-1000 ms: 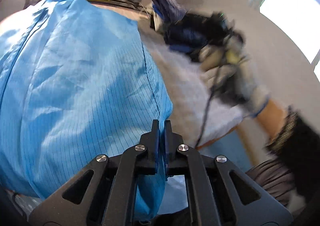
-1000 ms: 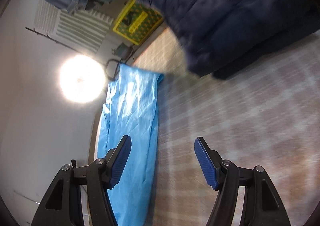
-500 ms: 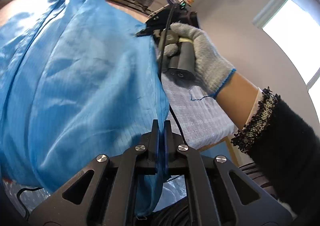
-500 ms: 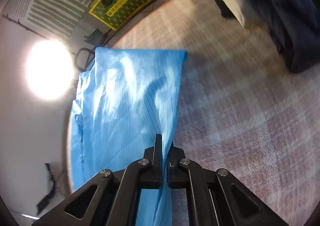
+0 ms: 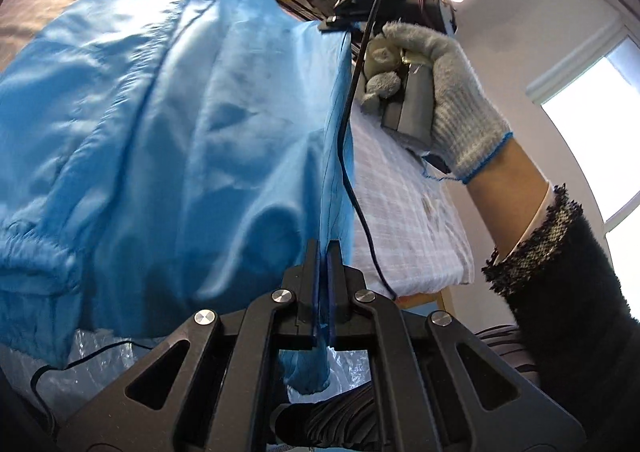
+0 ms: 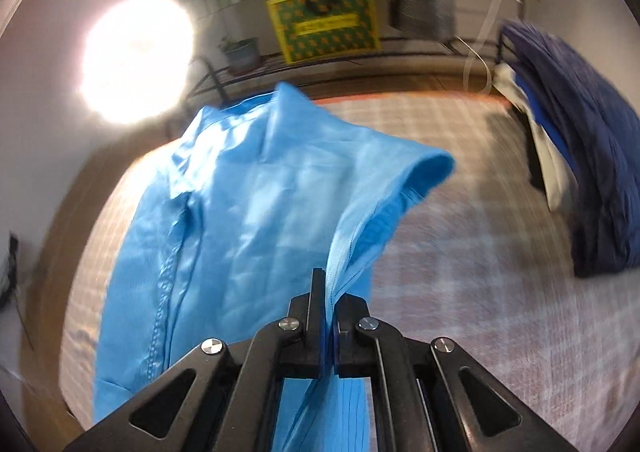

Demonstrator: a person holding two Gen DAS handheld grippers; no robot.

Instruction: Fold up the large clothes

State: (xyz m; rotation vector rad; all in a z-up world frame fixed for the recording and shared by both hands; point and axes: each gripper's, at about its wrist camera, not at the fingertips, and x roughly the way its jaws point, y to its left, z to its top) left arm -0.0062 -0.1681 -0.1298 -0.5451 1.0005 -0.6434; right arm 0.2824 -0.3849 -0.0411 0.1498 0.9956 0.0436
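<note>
Pinching one edge of the shiny light-blue pinstriped garment [image 5: 172, 140] between its closed black fingers, the left gripper [image 5: 323, 252] sits at the 6 o'clock edge of the left wrist view, with a tail of the fabric hanging below the jaws. The cloth billows up from there toward 10 and 11 o'clock, filling most of that view, a gathered cuff bunched at 9 o'clock.

At 1 o'clock in the same view, the person's right hand in a grey knitted glove [image 5: 444, 92] grips the handle of the right gripper [image 6: 328, 292], and a thin black cable [image 5: 352, 156] runs down from it along the garment's edge. The right wrist view shows that gripper's fingers pressed together on a folded seam of the garment, which rises from the jaws at 6 o'clock and spreads toward 11 o'clock.

The lifted part hangs above a pale checked cloth-covered table [image 6: 500, 292], while the far part toward 10 o'clock seems to lie on it. A heap of dark navy clothing [image 6: 576, 180] rests on the table at 3 o'clock, well apart from the blue garment. Beyond the table at 12 o'clock stands a yellow and green patterned box [image 6: 324, 24], with a bright round lamp [image 6: 136, 56] at 10 o'clock.
</note>
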